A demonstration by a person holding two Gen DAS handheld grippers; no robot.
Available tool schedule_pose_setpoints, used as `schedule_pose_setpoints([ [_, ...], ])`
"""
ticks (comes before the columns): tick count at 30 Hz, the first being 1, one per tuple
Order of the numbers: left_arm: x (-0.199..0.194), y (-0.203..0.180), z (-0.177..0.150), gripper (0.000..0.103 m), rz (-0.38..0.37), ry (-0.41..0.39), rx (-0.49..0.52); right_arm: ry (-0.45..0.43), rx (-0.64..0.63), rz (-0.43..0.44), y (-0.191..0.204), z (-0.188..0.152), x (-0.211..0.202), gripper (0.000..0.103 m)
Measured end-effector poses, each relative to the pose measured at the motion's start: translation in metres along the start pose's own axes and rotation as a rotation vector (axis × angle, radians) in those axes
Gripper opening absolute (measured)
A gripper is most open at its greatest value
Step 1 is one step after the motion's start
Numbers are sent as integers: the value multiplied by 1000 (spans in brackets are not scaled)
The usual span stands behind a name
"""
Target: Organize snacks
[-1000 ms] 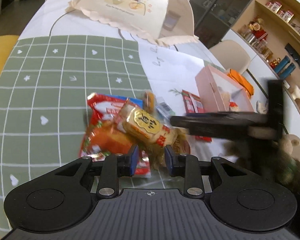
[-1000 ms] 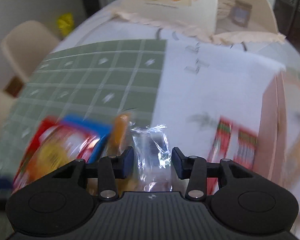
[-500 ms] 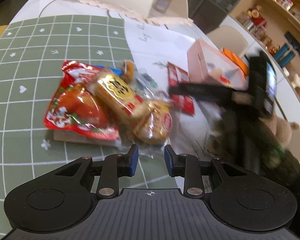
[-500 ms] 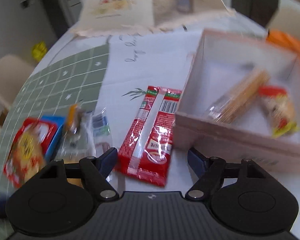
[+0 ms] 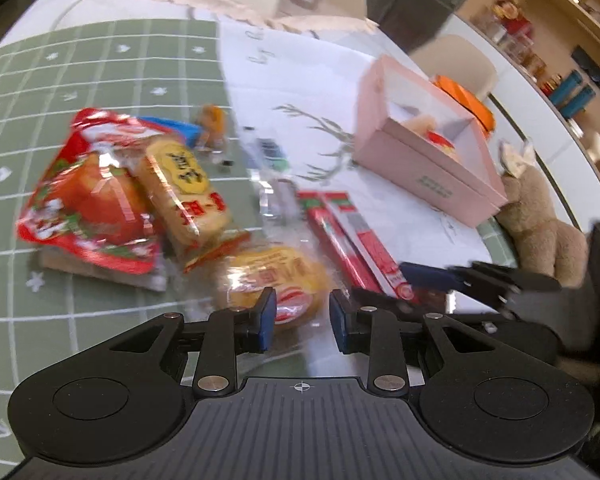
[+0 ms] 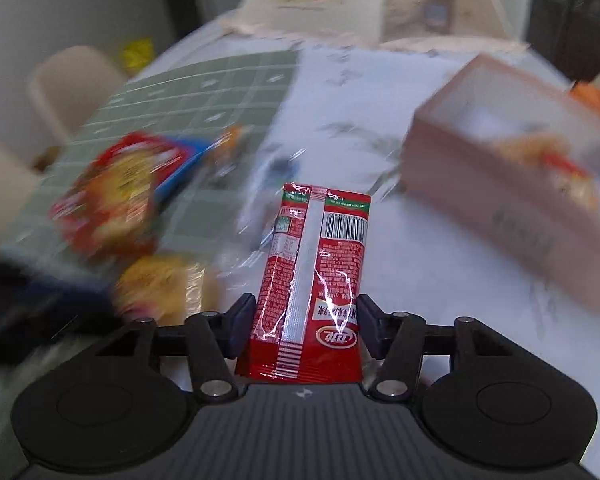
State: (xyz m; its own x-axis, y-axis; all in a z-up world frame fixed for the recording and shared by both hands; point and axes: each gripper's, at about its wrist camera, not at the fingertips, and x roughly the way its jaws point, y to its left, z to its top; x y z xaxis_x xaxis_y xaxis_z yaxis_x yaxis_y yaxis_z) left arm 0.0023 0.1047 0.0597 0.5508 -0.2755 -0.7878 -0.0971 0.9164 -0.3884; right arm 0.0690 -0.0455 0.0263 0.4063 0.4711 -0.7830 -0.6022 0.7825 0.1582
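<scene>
Table (image 5: 400,64): green mat (image 5: 80,60), snacks (image 5: 180,184), pink box (image 5: 424,160).

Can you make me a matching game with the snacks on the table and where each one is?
Things:
1. long red packet
2. pink box
3. round yellow snack
4. big red bag

Places:
A. on the green checked cloth, leftmost of the pile
B. between the right tongs, which are closing
C. just ahead of the left tongs
D. on the white cloth, with snacks inside

Pairs: 1-B, 2-D, 3-C, 4-A
</scene>
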Motion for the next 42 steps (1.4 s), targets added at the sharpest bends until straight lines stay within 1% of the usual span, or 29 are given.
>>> schedule_pose_setpoints([
  [2,4,-8,1,33,-31,18,16,-53,21,-7,-10,-16,-25,65],
  [4,6,-21,-3,33,-53,24,56,-110,57,-42,-25,-27,-44,73],
  [5,7,-27,-6,33,-75,31,67,-135,71,-76,-32,-33,-51,74],
  [7,11,-39,-12,33,-126,60,93,-160,91,-145,-45,-43,-59,75],
  [8,14,-45,-14,33,-131,77,117,-163,105,-167,-50,-49,-62,75],
  [10,21,-54,-19,33,-104,106,169,-149,144,-194,-63,-57,-60,75],
  [11,25,-55,-20,33,-78,118,186,-140,162,-207,-68,-62,-57,75],
  [14,28,-45,-18,33,-18,125,176,-121,184,-235,-76,-71,-48,75],
  [17,25,-30,-10,32,32,107,161,-164,163,-260,-70,-82,-49,79],
  [18,25,-26,-6,32,61,99,157,-174,162,-260,-70,-83,-47,80],
  [20,25,-18,2,29,119,80,135,-199,174,-260,-71,-85,-42,88],
  [21,25,-15,7,28,137,68,111,-215,171,-275,-70,-86,-41,89],
  [22,24,-14,11,29,140,59,90,-232,178,-289,-70,-88,-38,93],
  [23,24,-15,15,29,127,48,69,-239,186,-294,-69,-87,-38,95],
  [26,33,-29,25,29,66,55,42,-241,195,-296,-71,-86,-38,98],
  [28,44,-46,28,29,55,65,88,-242,197,-299,-71,-85,-38,98],
  [31,62,-80,25,30,93,80,218,-242,199,-300,-72,-85,-38,99],
  [32,68,-89,23,32,105,88,262,-242,199,-299,-72,-85,-38,99],
  [34,78,-99,17,32,132,107,324,-243,199,-299,-72,-85,-38,99],
  [37,80,-106,8,35,189,79,432,-243,201,-301,-73,-85,-38,99],
  [38,79,-105,6,40,198,74,450,-244,206,-303,-73,-86,-38,99],
  [39,77,-101,6,41,210,76,456,-246,210,-306,-73,-86,-38,99],
  [40,74,-96,7,45,224,76,451,-247,215,-308,-73,-86,-38,99],
  [42,70,-84,11,50,237,82,418,-247,218,-313,-73,-86,-38,99],
])
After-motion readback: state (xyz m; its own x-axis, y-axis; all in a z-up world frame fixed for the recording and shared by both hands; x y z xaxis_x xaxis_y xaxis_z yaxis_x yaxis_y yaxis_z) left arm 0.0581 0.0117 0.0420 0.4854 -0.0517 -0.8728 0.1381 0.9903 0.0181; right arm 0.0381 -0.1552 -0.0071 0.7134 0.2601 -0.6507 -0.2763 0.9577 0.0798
